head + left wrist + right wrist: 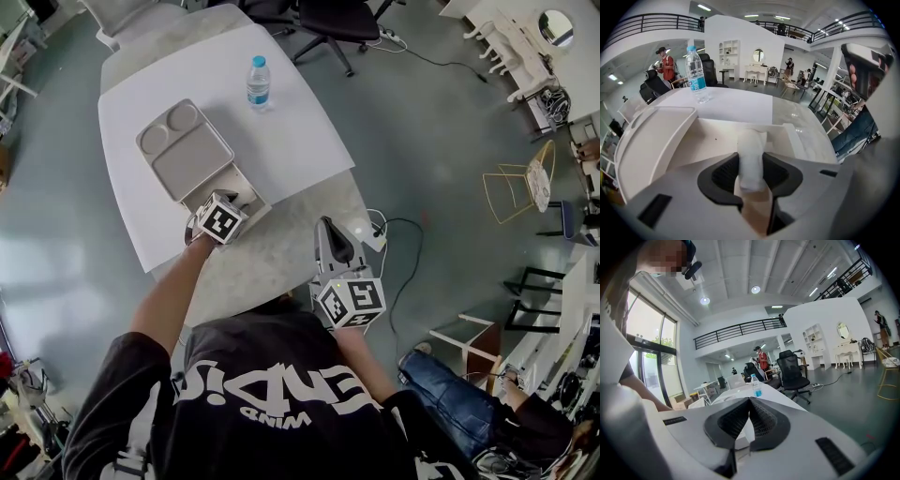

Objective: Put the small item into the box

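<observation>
While the left gripper (234,202) hangs over the open box (249,190), its jaws are closed on the item (751,152), a small pale roll. In the left gripper view (751,169) the dark pads (725,174) press the roll from both sides. The roll sticks out past the tips toward 12 o'clock, above the box's white inside (717,136). I cannot tell whether it touches the box floor.

The lid (183,150) lies flat on the table (291,141), joined to the box at its 10 o'clock side, with two round hollows at its far end. In the left gripper view the lid (656,140) sits at 9 o'clock of the jaws.

A bottle (259,82) with a blue cap and label stands upright on the white part of the table, at 12 o'clock from the box and well apart from it. It shows too in the left gripper view (696,75) and, far off, in the right gripper view (755,386).

The right gripper (326,227) is at 4 o'clock from the box, over the marbled end of the table, pointing toward 12 o'clock. Its jaws meet at the tips (750,402) with nothing between them.

A black chair (328,23) stands on the floor beyond the table, at 1 o'clock from the bottle.
</observation>
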